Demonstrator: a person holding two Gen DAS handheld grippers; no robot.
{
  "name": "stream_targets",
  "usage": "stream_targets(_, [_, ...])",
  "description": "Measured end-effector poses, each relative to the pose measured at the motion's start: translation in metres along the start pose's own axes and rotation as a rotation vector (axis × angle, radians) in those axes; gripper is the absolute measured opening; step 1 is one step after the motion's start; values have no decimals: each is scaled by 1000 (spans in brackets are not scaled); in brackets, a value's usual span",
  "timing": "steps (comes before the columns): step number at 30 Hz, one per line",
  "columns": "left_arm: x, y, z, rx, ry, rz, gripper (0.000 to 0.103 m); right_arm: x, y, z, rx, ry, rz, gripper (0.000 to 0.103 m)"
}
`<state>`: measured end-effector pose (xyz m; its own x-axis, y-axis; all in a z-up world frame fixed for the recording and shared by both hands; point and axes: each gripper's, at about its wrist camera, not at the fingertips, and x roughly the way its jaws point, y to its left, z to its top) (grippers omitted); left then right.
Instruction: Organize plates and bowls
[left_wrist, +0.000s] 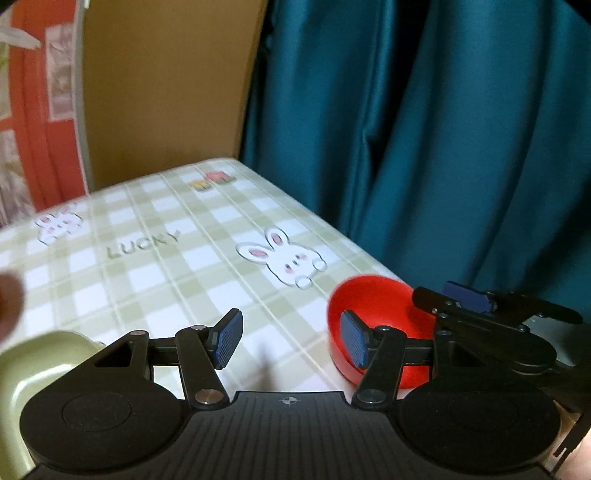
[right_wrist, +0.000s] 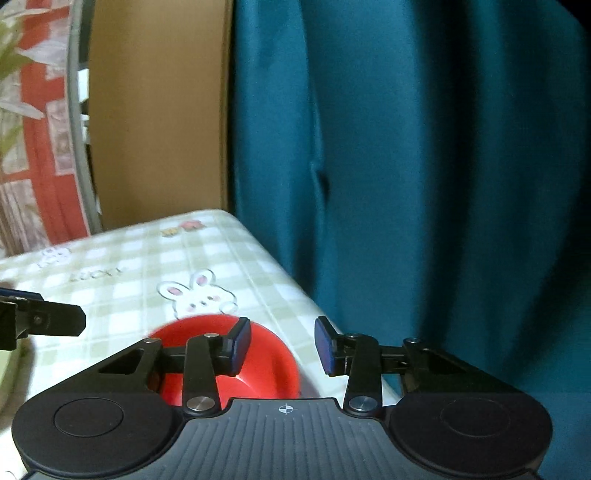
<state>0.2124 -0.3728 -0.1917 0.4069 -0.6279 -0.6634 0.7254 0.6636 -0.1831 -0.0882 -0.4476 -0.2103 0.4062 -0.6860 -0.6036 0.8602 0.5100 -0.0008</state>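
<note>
A red bowl (left_wrist: 373, 302) stands near the right edge of the checked table (left_wrist: 166, 280). In the right wrist view my right gripper (right_wrist: 282, 345) is open just above the red bowl (right_wrist: 269, 362). Its left finger (right_wrist: 240, 343) hangs over the bowl's inside and its right finger (right_wrist: 325, 347) is outside the rim, with neither pad touching. My left gripper (left_wrist: 291, 339) is open over bare cloth with nothing between its fingers. A pale green dish (left_wrist: 33, 369) lies at its lower left, partly hidden by the gripper body. The right gripper (left_wrist: 443, 295) shows side-on behind the bowl.
A teal curtain (right_wrist: 424, 184) hangs close beyond the table's right edge. A brown cardboard panel (left_wrist: 166, 92) stands behind the far corner, beside an orange patterned wall (left_wrist: 37, 129). The left gripper's finger (right_wrist: 55, 321) pokes into the right wrist view.
</note>
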Motion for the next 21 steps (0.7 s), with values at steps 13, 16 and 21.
stream_targets(13, [26, 2, -16, -63, 73, -56, 61, 7, -7, -17, 63, 84, 35, 13])
stream_targets(16, [32, 4, -16, -75, 80, -66, 57, 8, -4, -16, 58, 87, 49, 7])
stream_targets(21, [28, 7, -20, -62, 90, -52, 22, 6, 7, -15, 53, 99, 91, 7])
